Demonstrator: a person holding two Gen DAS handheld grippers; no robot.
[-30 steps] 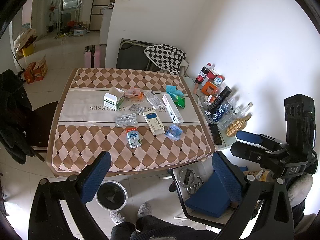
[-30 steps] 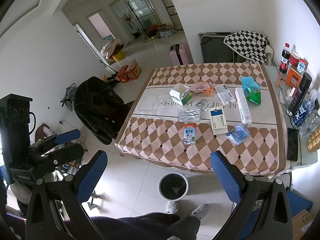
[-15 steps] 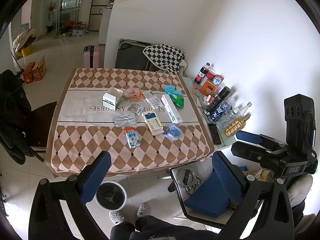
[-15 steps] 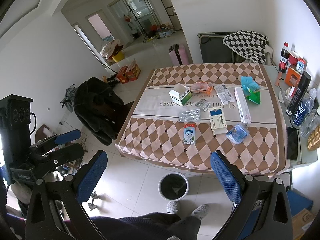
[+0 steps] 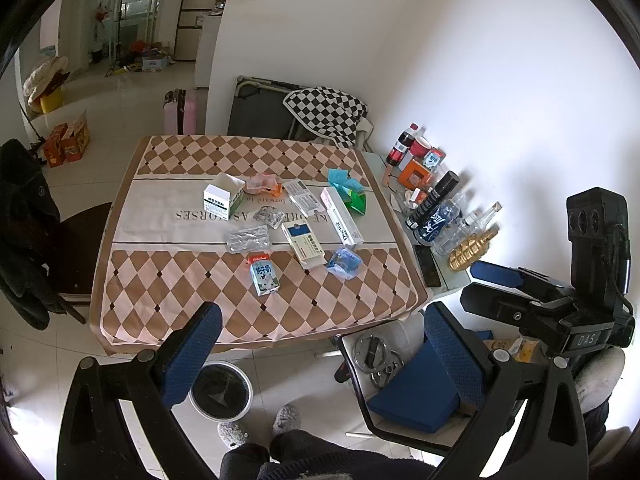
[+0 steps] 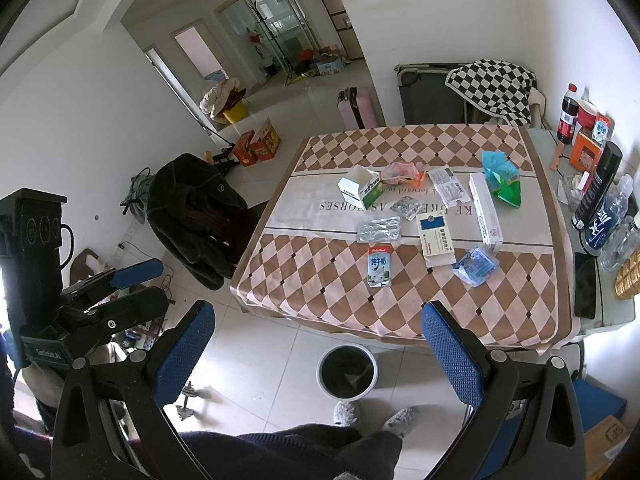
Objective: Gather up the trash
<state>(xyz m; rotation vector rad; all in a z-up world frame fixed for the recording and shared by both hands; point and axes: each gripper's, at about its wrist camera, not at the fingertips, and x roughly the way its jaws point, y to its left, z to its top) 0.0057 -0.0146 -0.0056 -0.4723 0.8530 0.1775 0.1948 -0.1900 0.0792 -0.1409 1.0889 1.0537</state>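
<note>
Both my tools hang high above the floor, my left gripper (image 5: 320, 344) and my right gripper (image 6: 318, 340) spread wide, nothing between the pads. My left view catches the blue chair cushion (image 5: 416, 396); my right shows the dark coat (image 6: 196, 216) on a chair instead. Trash lies scattered on the checked tablecloth (image 6: 400, 300): milk carton (image 6: 379, 266) (reads 纯牛奶), blister pack (image 6: 379, 229), long white box (image 6: 485, 212). The waste bin (image 6: 347, 372) stands on the floor just before the table's near edge.
</note>
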